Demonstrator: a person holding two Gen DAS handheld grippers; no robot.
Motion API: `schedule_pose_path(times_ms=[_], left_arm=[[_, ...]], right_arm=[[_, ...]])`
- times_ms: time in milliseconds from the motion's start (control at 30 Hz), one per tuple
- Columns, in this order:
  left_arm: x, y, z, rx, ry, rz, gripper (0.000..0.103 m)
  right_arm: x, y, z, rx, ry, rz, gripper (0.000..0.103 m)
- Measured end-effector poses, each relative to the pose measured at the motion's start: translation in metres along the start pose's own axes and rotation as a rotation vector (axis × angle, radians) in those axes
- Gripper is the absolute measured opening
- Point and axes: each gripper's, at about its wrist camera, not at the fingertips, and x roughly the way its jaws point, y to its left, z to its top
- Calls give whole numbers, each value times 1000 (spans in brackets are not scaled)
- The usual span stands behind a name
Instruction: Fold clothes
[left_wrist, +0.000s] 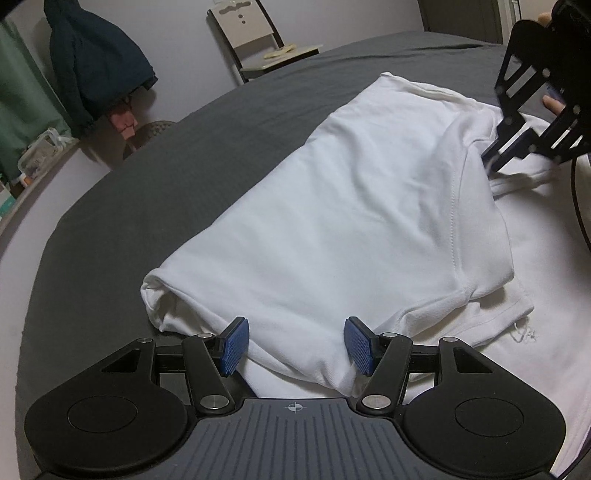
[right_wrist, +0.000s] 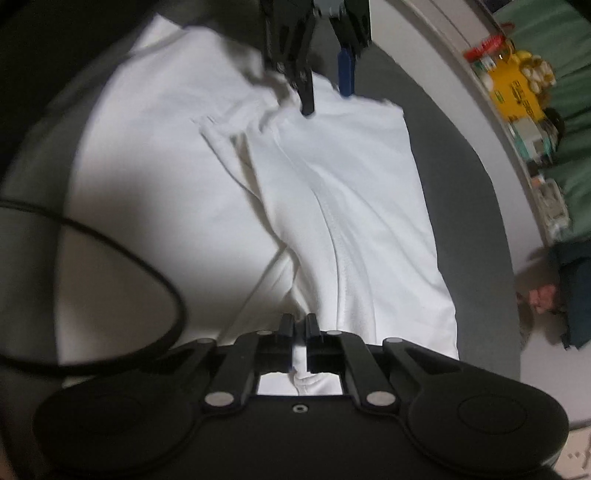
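- The left tongs (left_wrist: 295, 345) sit low at the near edge of the white T-shirt (left_wrist: 332, 221), their two blue pads spread wide with a bulge of white cloth lying between them; neither pad looks pressed into the fabric
- The right tongs (right_wrist: 300, 332) are drawn in narrow, with a fold of the same shirt pinched in the slit between the black fingers
- From the left wrist view the right tongs (left_wrist: 495, 168) come down at a slant from the upper right, tips at the collar end of the shirt; part of a hand (left_wrist: 554, 105) shows behind their frame
- From the right wrist view the left tongs (right_wrist: 327, 99) hang almost straight down at the far end of the shirt, one blue pad apart from the black finger
- A black cable (right_wrist: 122, 254) loops across the cloth on the left side of that view
- No writing can be read: a yellow package (right_wrist: 517, 96) on the ledge by the green curtain carries dark print too blurred to make out
- The shirt lies on a grey bed (left_wrist: 166, 177), one side folded over the middle, so it forms a long band
- Its long axis runs from one pair of tongs to the other
- A chair (left_wrist: 258, 33) and a dark jacket (left_wrist: 92, 62) stand by the wall beyond the bed
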Motion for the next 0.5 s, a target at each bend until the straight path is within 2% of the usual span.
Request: schedule_pose_path(times_ms=[133,200,233,267,333,400,500], left_arm=[[-1,4,-2,-13,4,-16,60],[-1,7,-3,-31,10,-29,60],[-1,9,-4,-43,13,-37,60],[-1,10,-5,-56,17,-44,60],[-5,14,-7,-89,19,-63,60],[-12,20,-10,-121,10,-80,60],[-30,38,-12,-243,-87,-74,60]], right_arm=[[-17,7,-11,-24,-18,47,6],[-13,10,-12,9,-9,58,7],[-9,10,-11,32,0,67,10],[-8,8,-11,48,1,79,17],[-5,4,-11,82,5,104,19],[-3,-13,-22,176,7,101,22],[-2,-52,-46,376,6,71,39]])
